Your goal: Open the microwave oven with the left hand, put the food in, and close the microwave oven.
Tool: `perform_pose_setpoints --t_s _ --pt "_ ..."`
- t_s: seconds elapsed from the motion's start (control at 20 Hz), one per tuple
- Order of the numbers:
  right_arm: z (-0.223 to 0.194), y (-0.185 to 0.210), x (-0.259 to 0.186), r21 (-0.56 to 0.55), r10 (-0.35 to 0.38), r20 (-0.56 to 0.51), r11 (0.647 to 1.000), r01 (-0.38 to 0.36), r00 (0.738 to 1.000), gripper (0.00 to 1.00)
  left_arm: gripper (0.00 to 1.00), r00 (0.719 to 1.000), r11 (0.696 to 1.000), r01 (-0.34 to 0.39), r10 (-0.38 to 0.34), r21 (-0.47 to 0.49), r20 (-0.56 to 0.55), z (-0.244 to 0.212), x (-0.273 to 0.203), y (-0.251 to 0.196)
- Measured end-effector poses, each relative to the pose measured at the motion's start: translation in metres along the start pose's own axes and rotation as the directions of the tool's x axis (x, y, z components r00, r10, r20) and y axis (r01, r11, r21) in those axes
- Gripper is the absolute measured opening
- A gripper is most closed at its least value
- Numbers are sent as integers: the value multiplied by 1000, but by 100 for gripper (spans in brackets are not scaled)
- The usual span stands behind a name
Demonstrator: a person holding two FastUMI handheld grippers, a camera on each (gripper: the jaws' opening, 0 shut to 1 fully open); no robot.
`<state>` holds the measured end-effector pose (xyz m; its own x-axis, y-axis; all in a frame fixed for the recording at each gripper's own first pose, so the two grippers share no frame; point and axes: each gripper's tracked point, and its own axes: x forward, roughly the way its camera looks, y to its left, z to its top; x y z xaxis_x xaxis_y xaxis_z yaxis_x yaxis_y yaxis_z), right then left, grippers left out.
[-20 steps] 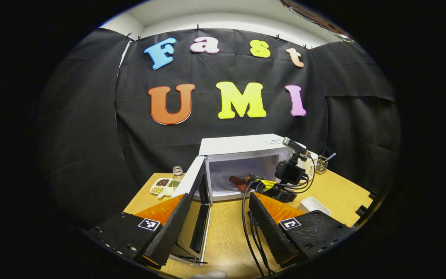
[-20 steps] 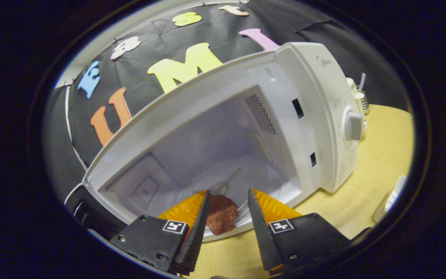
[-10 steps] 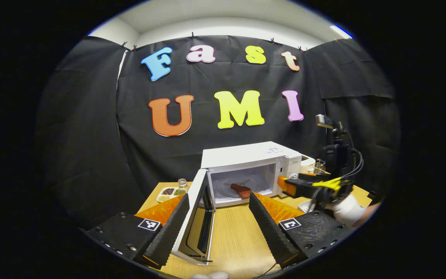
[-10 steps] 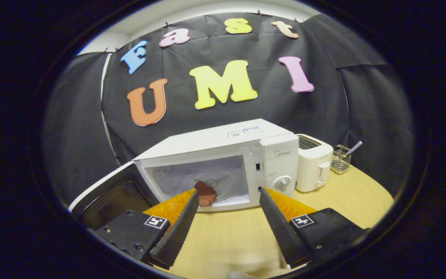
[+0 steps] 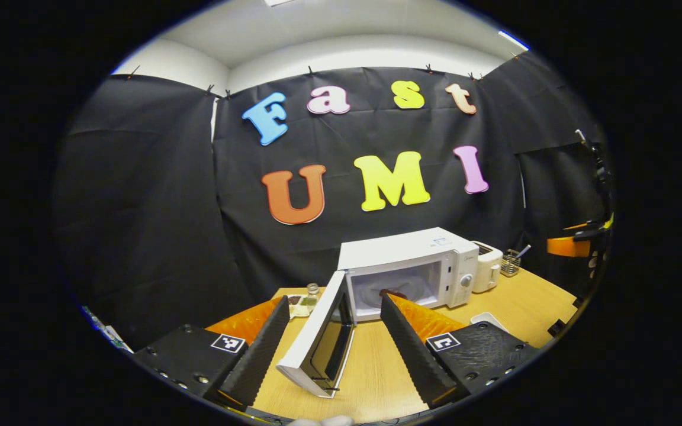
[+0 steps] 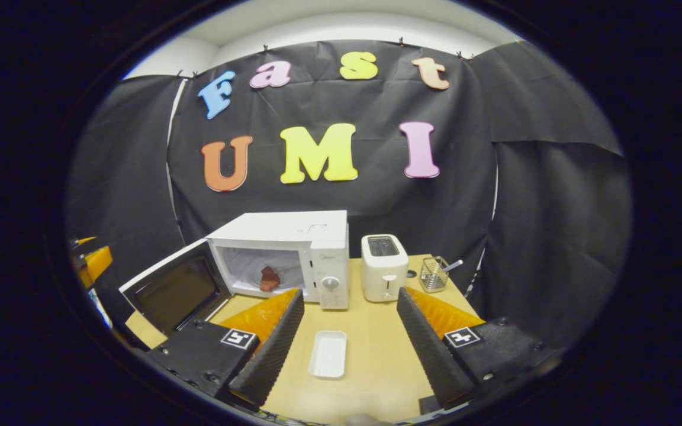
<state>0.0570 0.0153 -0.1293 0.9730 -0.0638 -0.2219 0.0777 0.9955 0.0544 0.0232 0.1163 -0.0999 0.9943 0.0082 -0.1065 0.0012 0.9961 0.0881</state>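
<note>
Left gripper [image 5: 335,349] spread wide, grasping nothing, up over the near edge of the worktop [image 5: 370,373]. Between its fingers, the microwave door [image 5: 320,340], swung wide open toward the near edge. Just behind the door, the white microwave [image 5: 406,269] with the food [image 5: 393,293], a small red-brown piece, inside on the floor of the oven. Beside the microwave on its knob side, a toaster [image 5: 487,269], then a little wire basket [image 5: 511,264]. Near the far left corner, a jar [image 5: 312,293] and a tray of snacks [image 5: 295,303].

Right gripper [image 6: 347,349] spread wide too, grasping nothing, back over the near edge of the worktop. Between its fingers, lying flat on the worktop, a small empty white dish [image 6: 328,354]. Farther off, the open microwave with the food [image 6: 269,278] inside, well apart from both grippers.
</note>
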Motion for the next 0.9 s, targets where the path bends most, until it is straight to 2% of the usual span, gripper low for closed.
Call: perform_pose_setpoints --t_s 0.05,0.1,0.15,0.2,0.25,0.3,0.4,0.5,0.55,0.65,0.7,0.75,0.9 --pt "-3 -9 -9 7 20 -9 1000 -20 1000 100 95 1000 1000 -27 27 2 6 2 -6 2" --pt "-6 -17 -17 6 29 -15 1000 -29 999 90 95 998 998 -55 55 10 8 3 -11 6" --pt "-9 -29 -23 1 23 -21 1000 -23 1000 100 95 997 997 -81 81 8 12 3 -16 12" --pt "-11 -38 -29 5 14 -25 1000 -14 1000 100 95 996 996 -89 89 -2 8 1 -19 14" --pt "-14 -42 -33 19 7 -29 1000 -7 1000 100 89 995 995 -97 97 -16 -1 -4 -20 19" --pt "-15 -44 -37 39 0 -36 999 1 999 100 95 994 994 -109 109 -32 -13 -10 -20 25" --pt "-17 -43 -42 62 -20 -47 998 23 999 100 93 992 992 -124 122 -40 -33 -24 -14 39" --pt "-16 -34 -47 65 -32 -49 997 35 998 100 70 991 991 -124 122 -44 -48 -39 -7 54" --pt "-14 -30 -47 59 -42 -52 997 45 998 100 61 994 994 -95 92 -56 -51 -47 -1 58" --pt "-12 -22 -51 58 -71 -57 996 75 996 100 37 992 991 -114 110 -66 -60 -65 9 79" --pt "-9 -17 -53 67 -79 -56 994 83 995 100 11 988 988 -145 141 -61 -69 -75 14 97" --pt "-9 -12 -54 73 -88 -60 993 93 994 100 0 989 989 -128 122 -70 -78 -87 24 103" --pt "-14 -3 -59 89 -123 -77 987 130 989 100 0 989 993 -95 85 -76 -122 -127 47 120"
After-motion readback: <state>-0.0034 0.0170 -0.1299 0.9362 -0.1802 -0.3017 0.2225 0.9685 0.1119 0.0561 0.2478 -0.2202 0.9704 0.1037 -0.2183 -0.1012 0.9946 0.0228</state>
